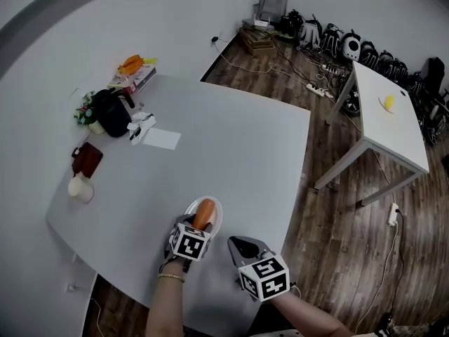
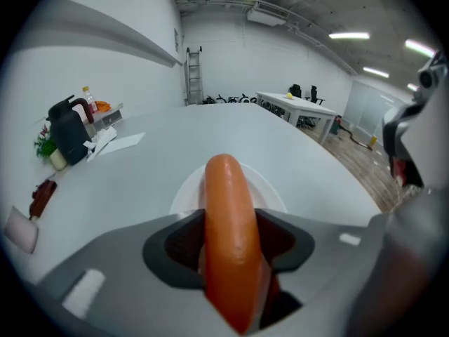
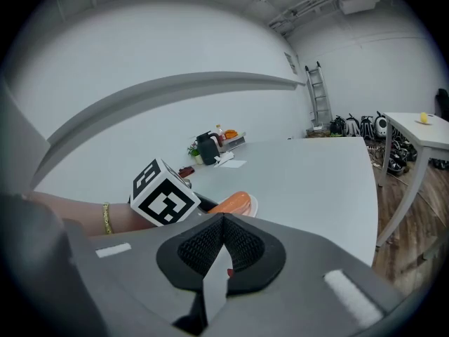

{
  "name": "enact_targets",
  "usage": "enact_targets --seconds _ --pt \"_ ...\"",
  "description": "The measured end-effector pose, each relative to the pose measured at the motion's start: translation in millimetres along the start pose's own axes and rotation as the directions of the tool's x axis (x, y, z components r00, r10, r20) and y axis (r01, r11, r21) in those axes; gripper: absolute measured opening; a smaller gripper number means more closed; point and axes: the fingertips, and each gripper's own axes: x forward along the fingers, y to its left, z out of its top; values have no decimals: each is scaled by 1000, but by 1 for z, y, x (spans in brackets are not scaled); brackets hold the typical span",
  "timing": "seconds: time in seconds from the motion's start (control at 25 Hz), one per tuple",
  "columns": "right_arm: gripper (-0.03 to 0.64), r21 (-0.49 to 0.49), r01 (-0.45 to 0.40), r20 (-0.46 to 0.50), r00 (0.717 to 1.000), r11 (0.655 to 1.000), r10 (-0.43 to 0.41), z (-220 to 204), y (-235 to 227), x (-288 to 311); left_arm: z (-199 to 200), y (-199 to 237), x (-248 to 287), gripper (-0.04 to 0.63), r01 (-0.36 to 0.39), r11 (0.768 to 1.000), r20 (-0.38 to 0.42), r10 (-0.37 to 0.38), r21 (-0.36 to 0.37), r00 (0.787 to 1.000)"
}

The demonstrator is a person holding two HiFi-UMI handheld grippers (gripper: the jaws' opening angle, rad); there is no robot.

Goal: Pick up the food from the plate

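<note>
An orange sausage [image 1: 204, 213] lies on a small white plate [image 1: 215, 203] near the front edge of the grey table [image 1: 231, 153]. My left gripper [image 1: 198, 225] reaches over the plate's near side. In the left gripper view the sausage [image 2: 228, 216] runs lengthwise between the wide-set jaws, over the plate [image 2: 184, 192]; I see no squeeze on it. My right gripper [image 1: 244, 247] hovers just right of the plate with its pads together and nothing in them. From the right gripper view, the right gripper [image 3: 223, 248] looks at the left gripper's marker cube [image 3: 163, 201] and the sausage [image 3: 231, 202].
At the table's far left stand a black jug [image 1: 112, 111], a white sheet of paper [image 1: 161, 139], a brown wallet [image 1: 87, 159] and a white cup [image 1: 80, 188]. A second white table [image 1: 389, 118] stands at the right over wooden floor with cables [image 1: 309, 83].
</note>
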Motion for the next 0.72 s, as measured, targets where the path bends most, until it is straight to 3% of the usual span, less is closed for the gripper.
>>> enact_targets --seconds 0.12,0.36,0.6,0.72 --pt "-2 3 1 -13 1000 1000 -1 -4 -3 2 3 0 4 204 33 999 11 -33 -43 999" --pt "-2 8 -8 -19 1000 1000 9 -8 3 -2 2 -1 -1 202 28 997 30 -26 -67 999" --pt "-1 -14 15 -5 1000 1000 -15 -5 -1 -16 11 -34 -55 201 88 978 208 -47 -191 977" --pt "-1 -6 25 8 1000 1000 -25 -5 -3 -20 13 -53 -93 202 57 967 298 20 -248 954"
